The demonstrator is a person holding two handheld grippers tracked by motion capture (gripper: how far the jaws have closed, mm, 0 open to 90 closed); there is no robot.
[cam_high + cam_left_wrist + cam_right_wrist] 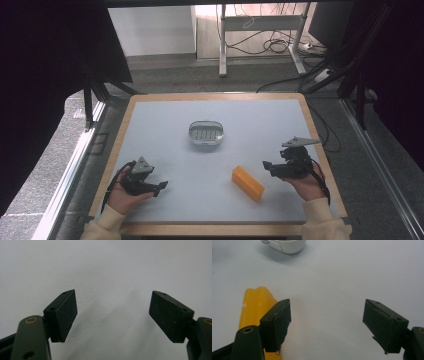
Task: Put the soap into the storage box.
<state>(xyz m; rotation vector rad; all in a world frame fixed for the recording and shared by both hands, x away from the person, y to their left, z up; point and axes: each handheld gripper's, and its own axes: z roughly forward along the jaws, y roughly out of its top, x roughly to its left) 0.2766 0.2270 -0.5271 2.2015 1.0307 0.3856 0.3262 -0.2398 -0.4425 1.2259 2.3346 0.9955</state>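
Pale grey matte counter (165, 130) with a wood rim, seen from above: one oval metal dish (205, 132) mid-counter, one orange rectangular block (248, 183) nearer the right gripper (267, 166). Left gripper (161, 187) sits front-left. Left gripper view: jaws spread wide, nothing between. Right gripper view: jaws released too, block (257, 307) behind the left jaw.

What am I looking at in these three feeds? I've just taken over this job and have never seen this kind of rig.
There is no robot: a person holds a two-jaw tool in each hand. The high view looks down on the table; the left gripper is at left, the right gripper at right. The other two pictures come from cameras on each gripper, looking along its black jaws. On the table lie a yellow block and a small metal dish. Both grippers are open and hold nothing; the block sits just beside the right one.
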